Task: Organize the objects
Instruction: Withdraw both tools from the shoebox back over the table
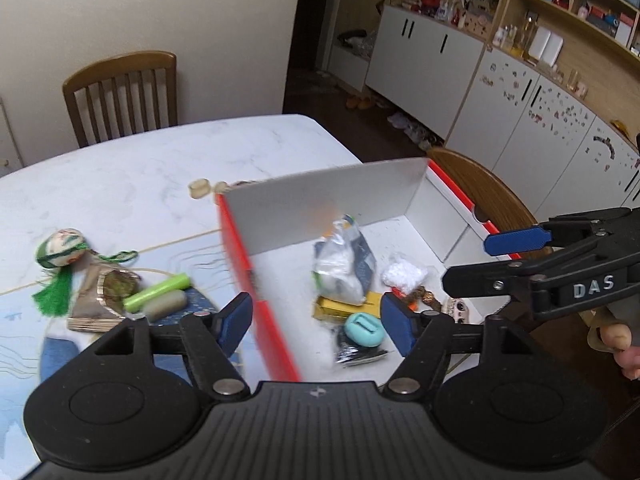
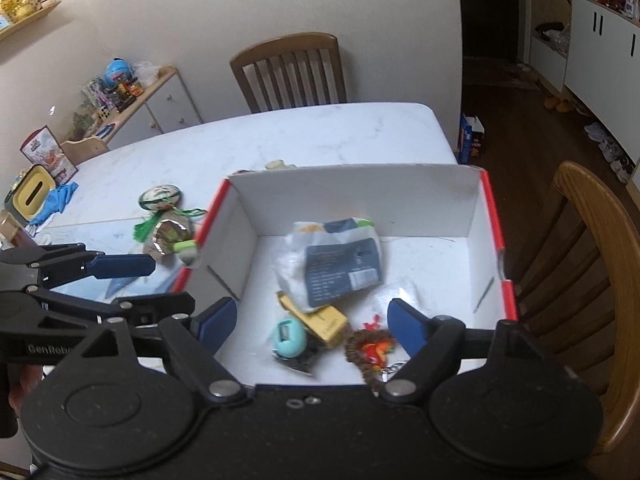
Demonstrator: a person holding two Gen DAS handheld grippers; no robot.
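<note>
White table (image 1: 132,176) with red-edged box (image 2: 490,216), contents blurred; left hand-held gripper (image 1: 316,322) and right hand-held gripper (image 2: 312,326) both spread, empty.

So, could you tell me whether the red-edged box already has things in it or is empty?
Partly filled. The box holds a plastic bag, a yellow packet and a teal case; much of its white floor shows bare.

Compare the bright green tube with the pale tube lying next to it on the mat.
Colour: the bright green tube is vivid lime, while the pale tube is a dull grey-green. Build: the green one looks slimmer, the pale one stubbier and thicker. Place: the green one lies farther from the camera, the pale one nearer. Both lie flat, side by side, outside the box, against the fan-shaped ornament.
</note>
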